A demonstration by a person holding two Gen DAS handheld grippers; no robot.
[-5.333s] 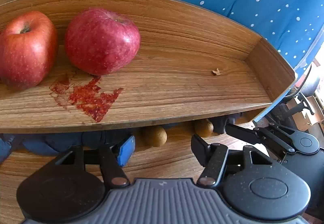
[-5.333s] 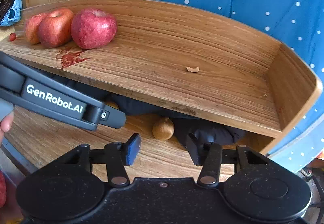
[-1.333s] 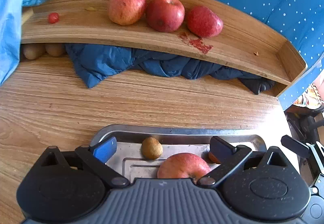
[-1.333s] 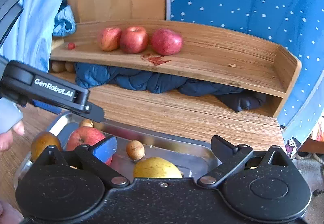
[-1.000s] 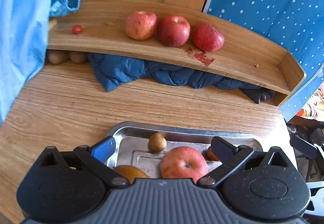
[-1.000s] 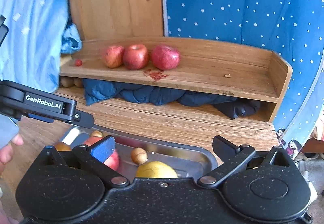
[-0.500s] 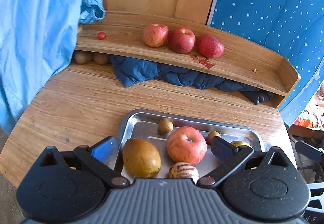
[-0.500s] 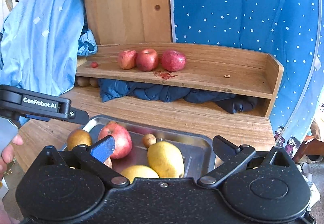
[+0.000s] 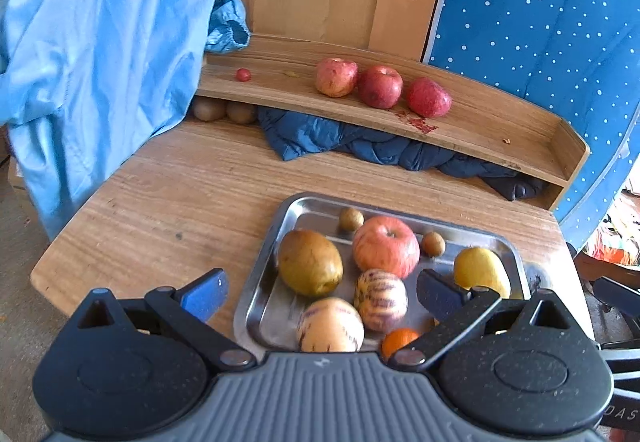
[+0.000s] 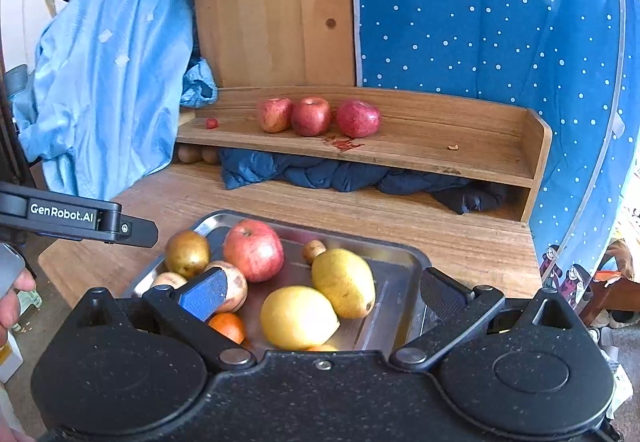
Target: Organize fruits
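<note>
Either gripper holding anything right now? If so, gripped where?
Nothing held. Left gripper and right gripper are both open and empty above the metal tray of fruit.

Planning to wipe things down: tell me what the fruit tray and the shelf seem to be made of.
Tray: apparently stainless steel, a shiny silvery surface mirroring the fruit.
Shelf: wood or wood veneer, with visible grain and a smooth look; which one, I cannot tell.

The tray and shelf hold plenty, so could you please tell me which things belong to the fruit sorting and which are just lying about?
Job:
- metal tray of mixed fruit
- red apple in the tray
- three apples on the wooden shelf
- left gripper and right gripper, both open

Lying about:
- dark blue jacket under the shelf
- light blue garment
- red smear
</note>
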